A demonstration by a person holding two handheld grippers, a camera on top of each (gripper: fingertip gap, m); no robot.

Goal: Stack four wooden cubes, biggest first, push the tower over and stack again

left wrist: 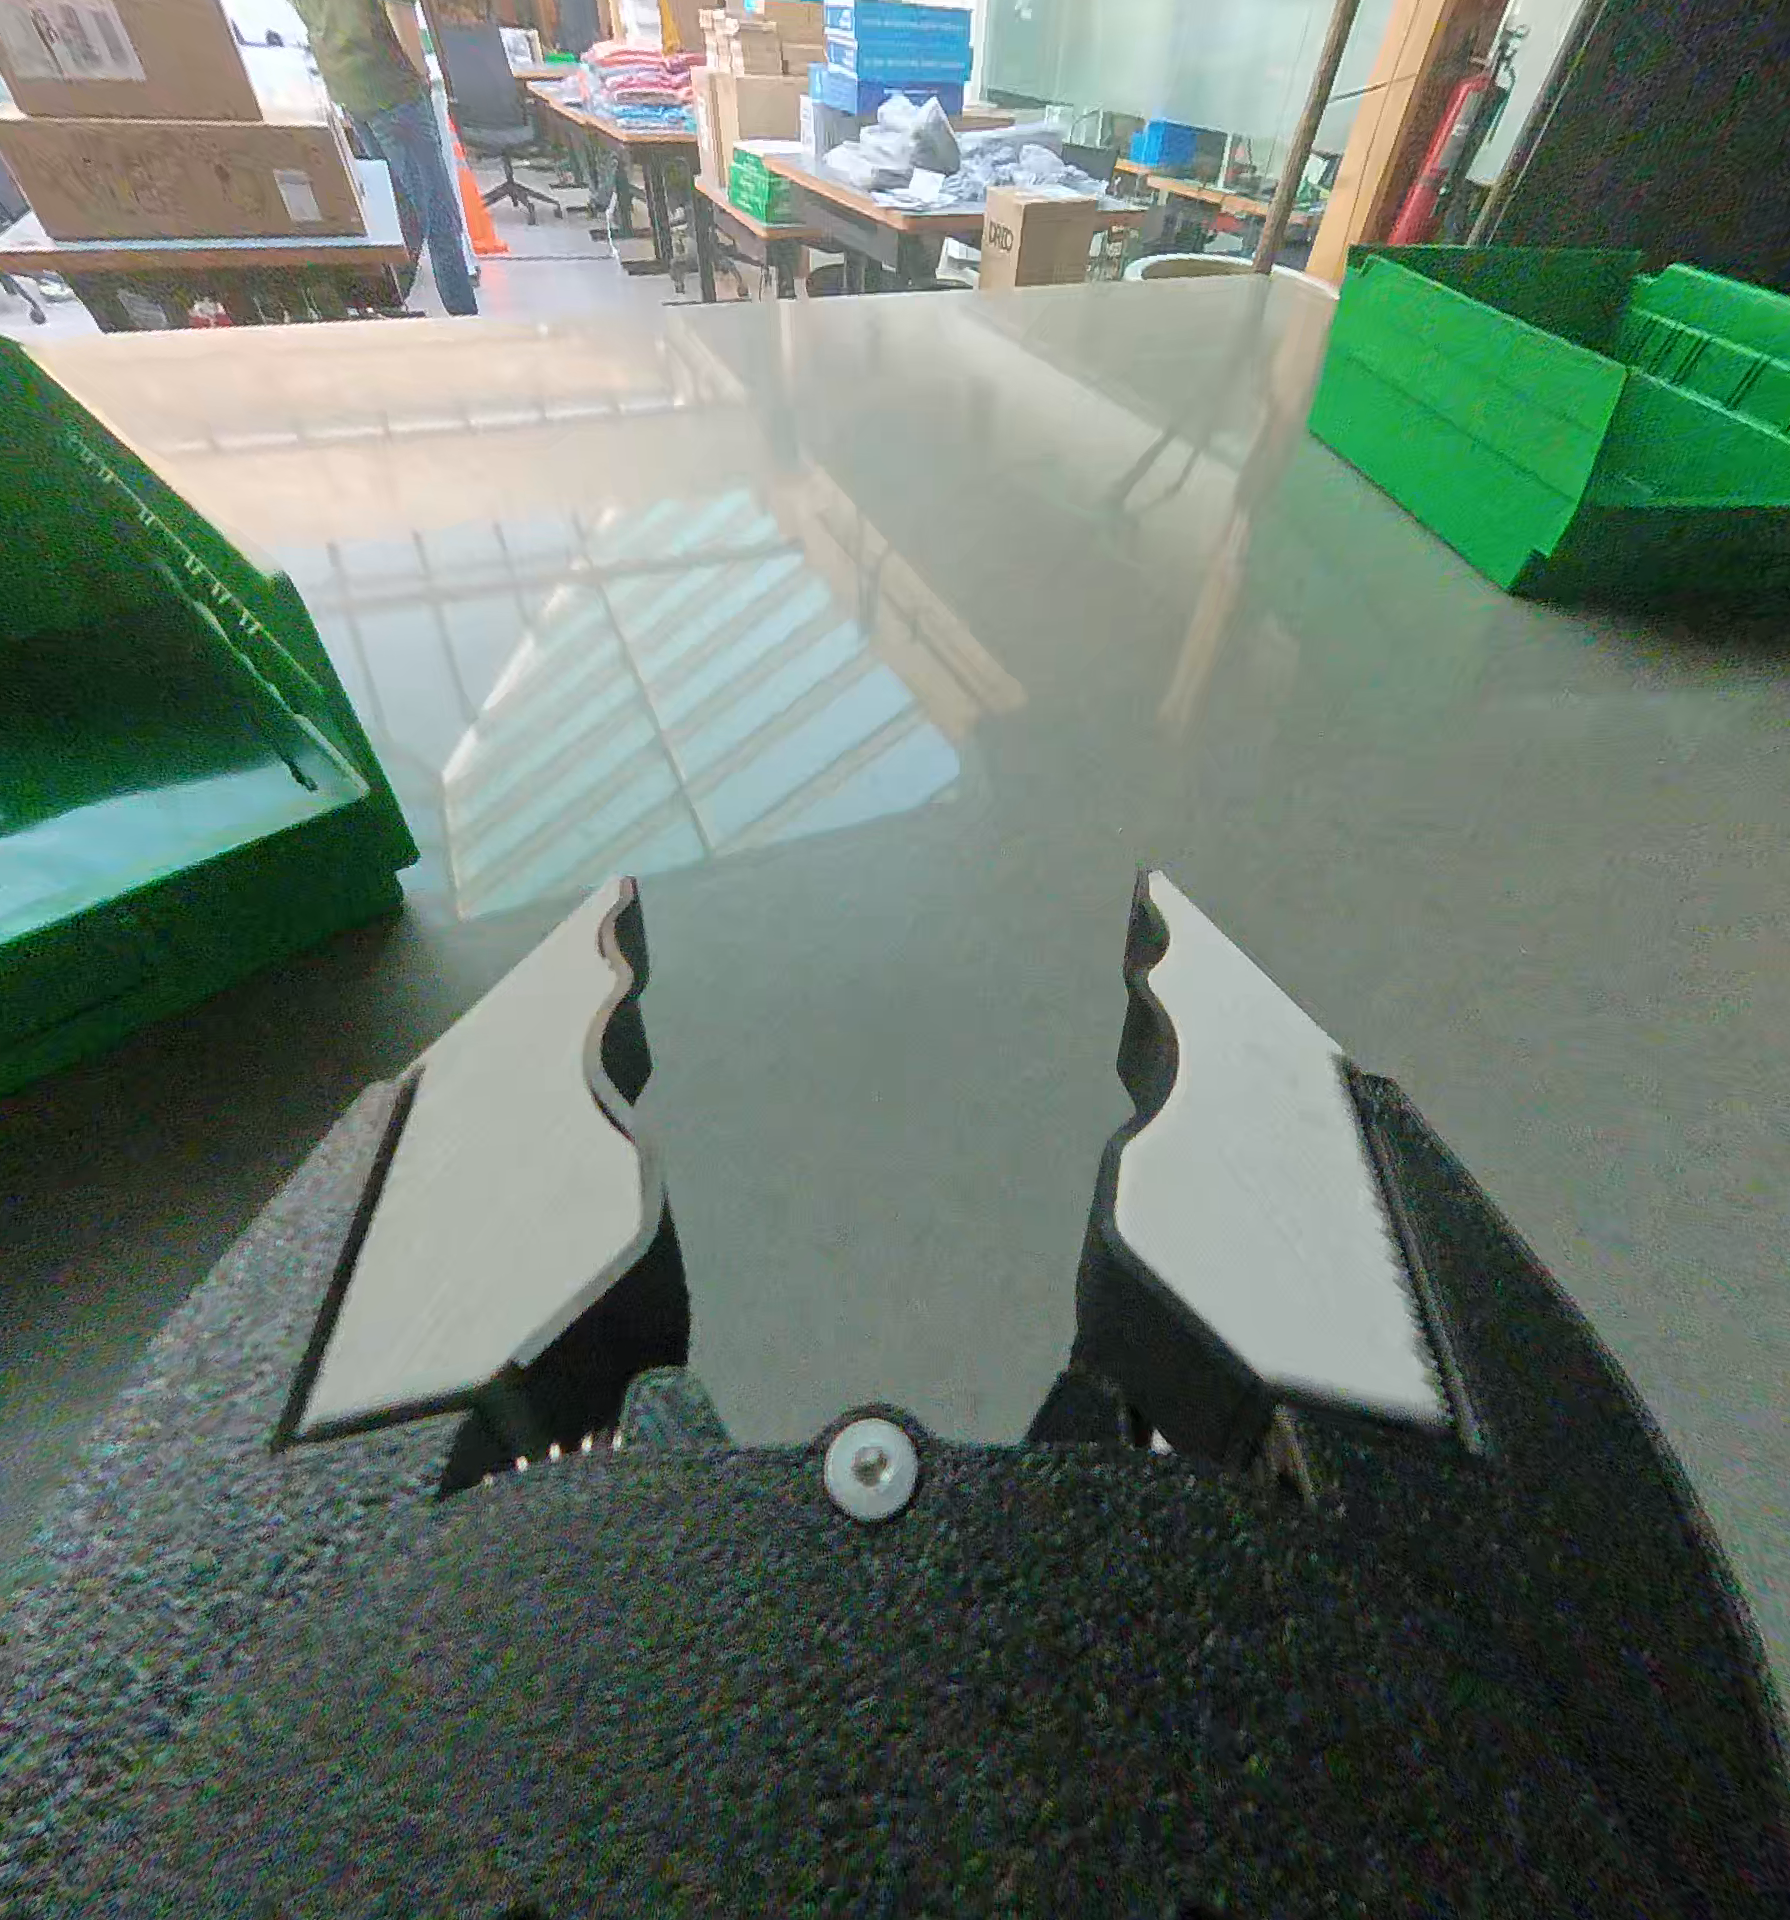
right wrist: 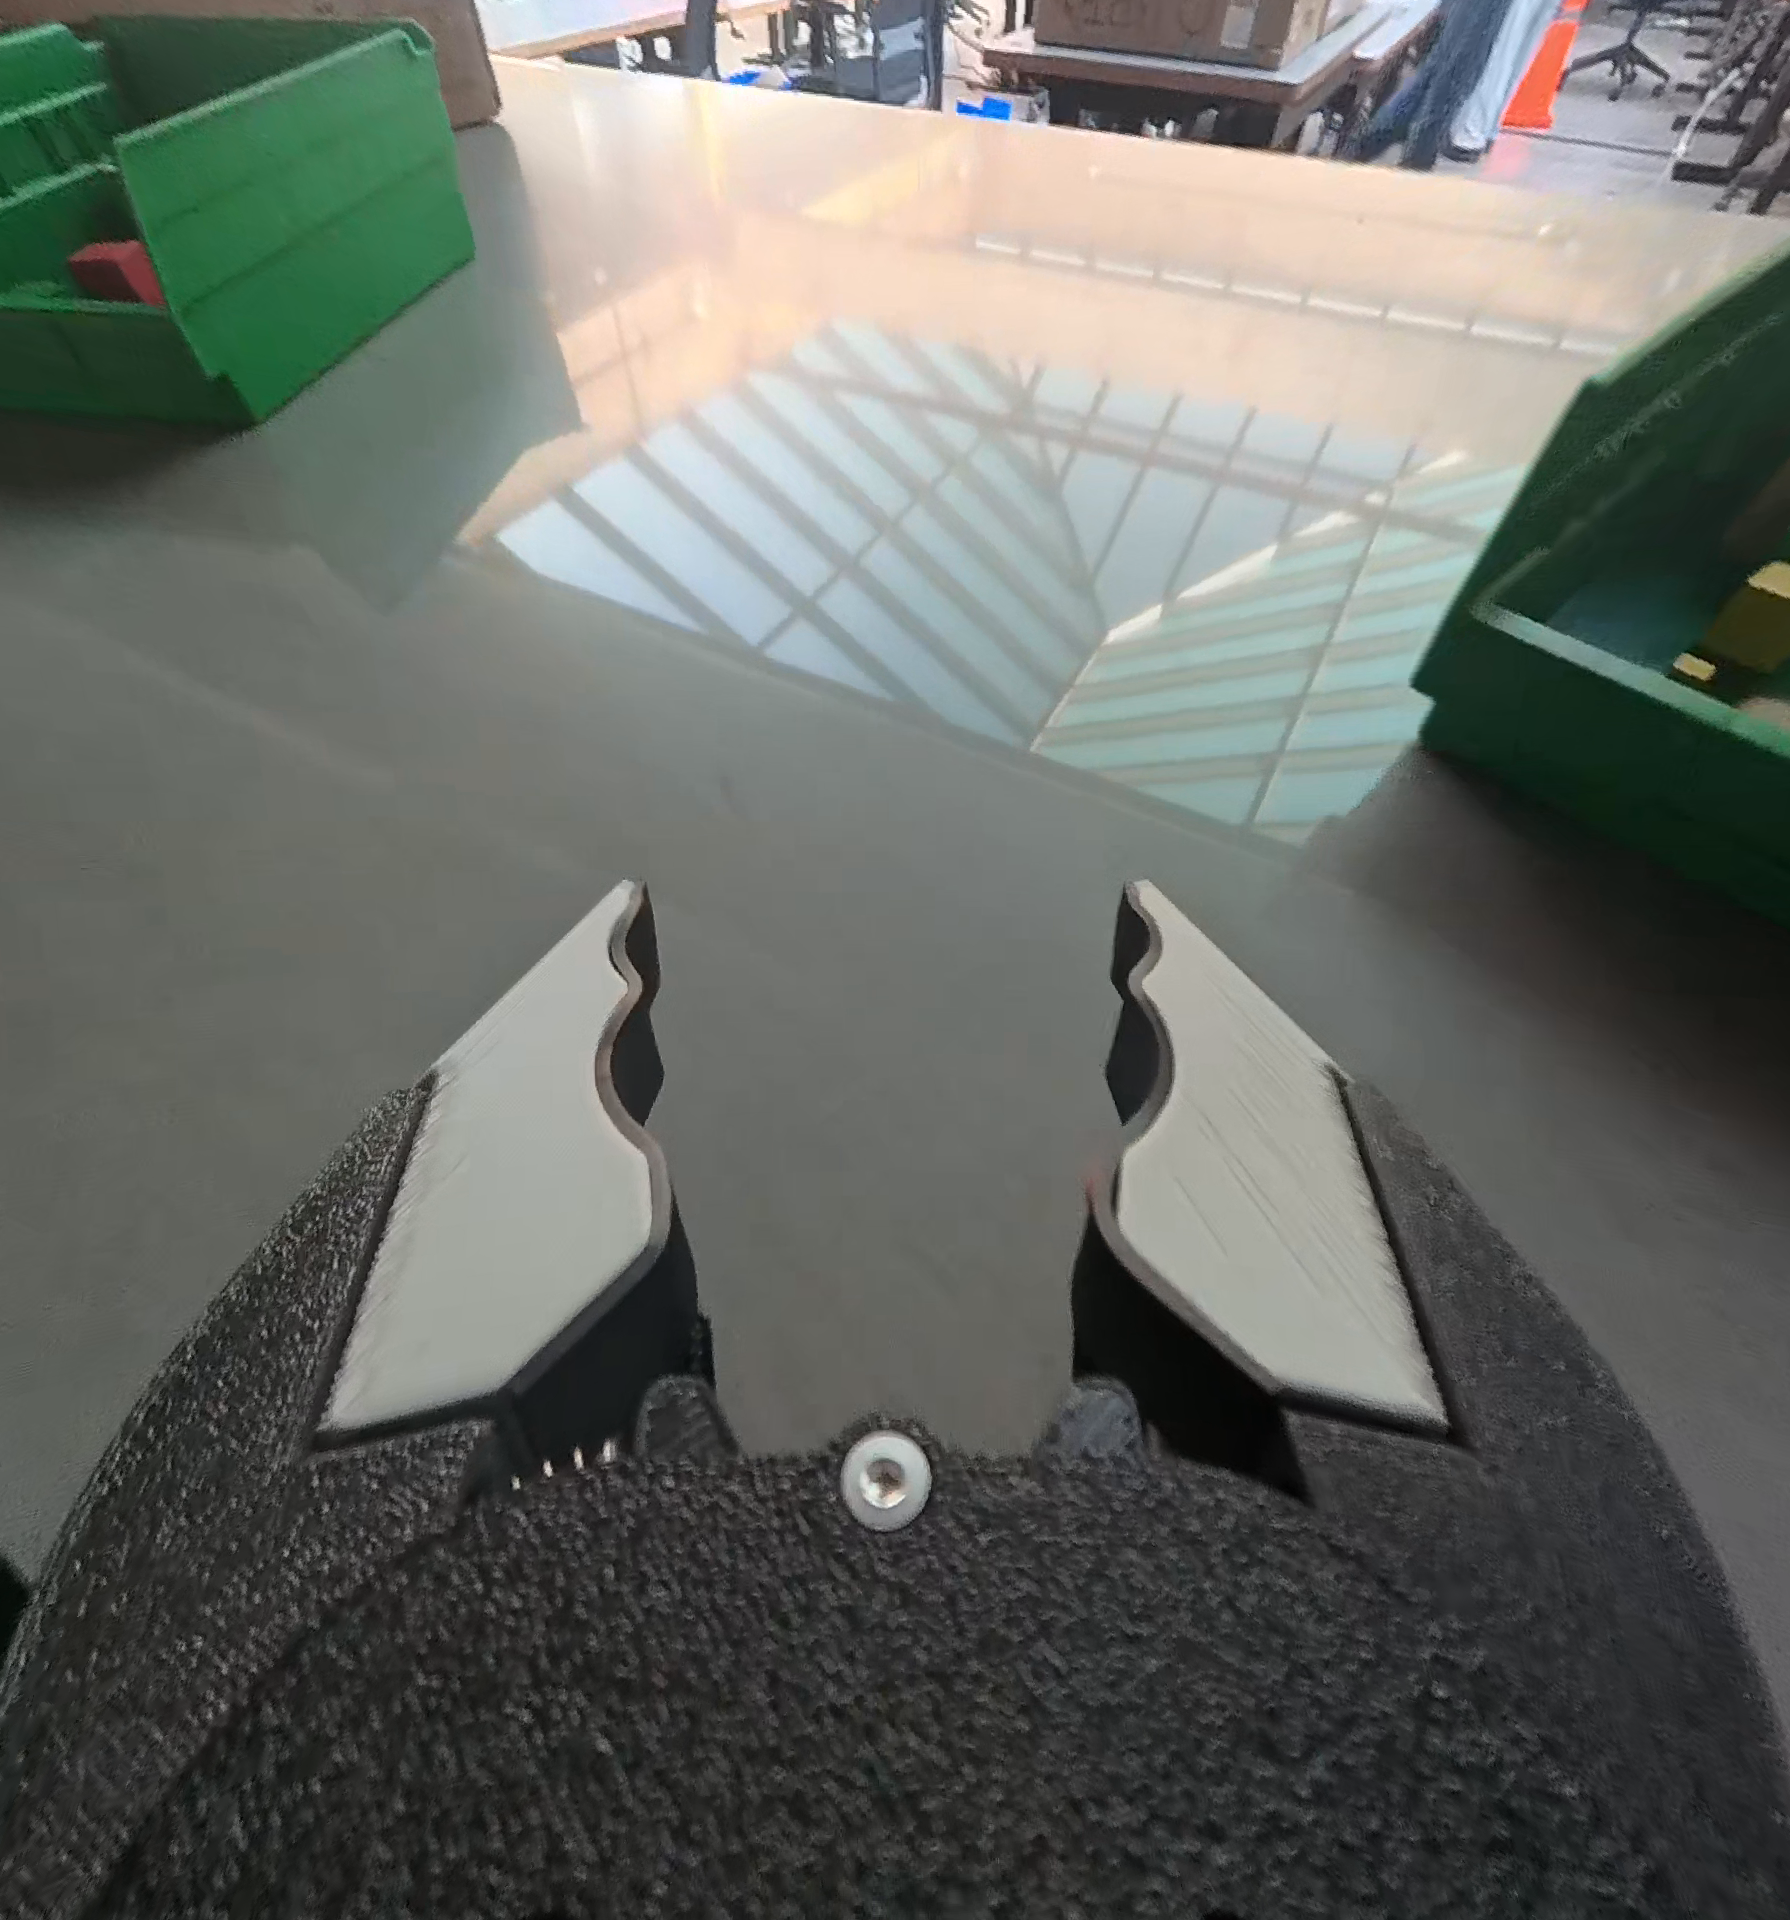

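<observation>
Grey glossy tabletop [left wrist: 974,520] lies bare beneath both spread, empty grippers, the left gripper [left wrist: 886,894] nearest a dark green plastic bin [left wrist: 143,748], the right gripper [right wrist: 880,899] between a bright green plastic bin [right wrist: 278,208] holding a red block [right wrist: 117,272] and another green bin [right wrist: 1597,727] holding a yellow block [right wrist: 1774,613]

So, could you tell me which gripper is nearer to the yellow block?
Right, probably. The yellow block lies in a green bin just ahead-right of the right gripper. The left gripper hangs beside a left-hand bin; its view shows no yellow block.
</observation>
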